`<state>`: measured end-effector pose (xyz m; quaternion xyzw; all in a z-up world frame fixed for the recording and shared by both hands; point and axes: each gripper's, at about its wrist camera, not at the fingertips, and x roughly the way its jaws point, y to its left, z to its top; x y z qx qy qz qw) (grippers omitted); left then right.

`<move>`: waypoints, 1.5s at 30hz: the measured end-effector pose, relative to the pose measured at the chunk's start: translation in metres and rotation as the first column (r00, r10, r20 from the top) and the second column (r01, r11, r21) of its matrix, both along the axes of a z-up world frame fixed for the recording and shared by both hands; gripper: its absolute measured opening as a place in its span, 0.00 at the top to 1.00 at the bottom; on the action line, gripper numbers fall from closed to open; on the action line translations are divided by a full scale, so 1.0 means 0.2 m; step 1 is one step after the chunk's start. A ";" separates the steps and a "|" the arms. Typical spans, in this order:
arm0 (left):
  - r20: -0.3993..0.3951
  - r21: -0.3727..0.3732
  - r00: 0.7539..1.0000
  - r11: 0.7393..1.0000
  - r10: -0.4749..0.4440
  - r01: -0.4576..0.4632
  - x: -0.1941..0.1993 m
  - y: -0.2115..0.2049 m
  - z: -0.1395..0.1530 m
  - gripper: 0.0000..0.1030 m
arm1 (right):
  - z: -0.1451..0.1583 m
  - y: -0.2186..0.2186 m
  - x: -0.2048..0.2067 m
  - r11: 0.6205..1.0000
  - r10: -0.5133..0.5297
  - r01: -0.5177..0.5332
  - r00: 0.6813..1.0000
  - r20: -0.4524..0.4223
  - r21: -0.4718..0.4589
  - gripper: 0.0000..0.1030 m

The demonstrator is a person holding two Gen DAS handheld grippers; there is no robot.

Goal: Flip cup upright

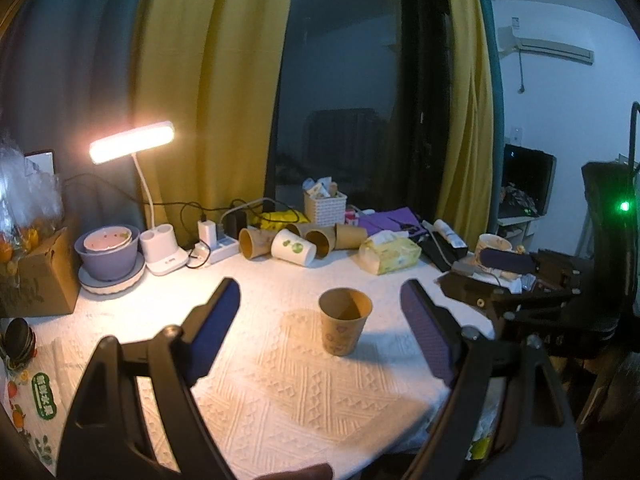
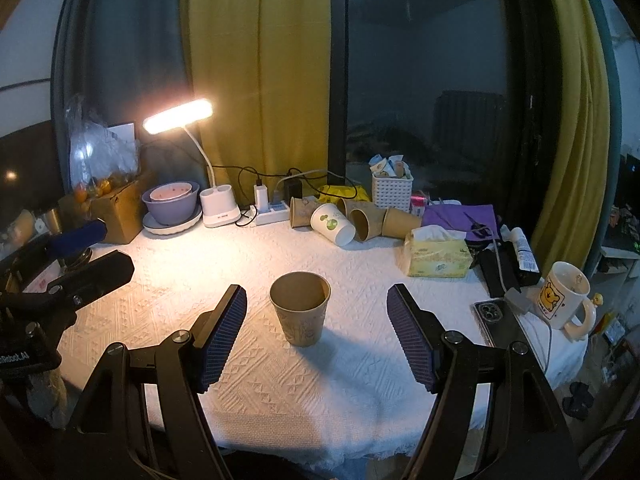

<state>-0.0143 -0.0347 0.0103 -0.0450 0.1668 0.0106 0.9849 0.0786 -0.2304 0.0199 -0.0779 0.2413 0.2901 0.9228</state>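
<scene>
Brown paper cup (image 2: 300, 308) stands upright on the desk (image 2: 248, 368), untouched between both grippers' wide-open, empty fingers (image 2: 224, 328).

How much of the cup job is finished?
It looks done. The brown paper cup stands upright on the white tablecloth, open mouth up. Nothing is in hand: the right claw and the left claw are both open, with their fingers apart from the cup on either side. Nothing looks left for this cup. The other cups at the back lie on their sides.

"Robot.AI" on left claw (image 2: 96, 254) body
</scene>
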 end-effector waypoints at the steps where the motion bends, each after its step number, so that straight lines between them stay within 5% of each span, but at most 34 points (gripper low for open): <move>1: 0.000 0.001 1.000 1.000 0.000 0.000 0.00 0.00 0.00 0.19 | 0.00 0.00 0.00 1.000 0.001 -0.001 1.000 0.000 -0.001 0.27; 45: -0.006 -0.009 1.000 1.000 0.003 -0.003 0.01 -0.01 0.00 0.19 | 0.00 0.02 -0.01 1.000 0.000 0.000 1.000 -0.004 -0.003 0.27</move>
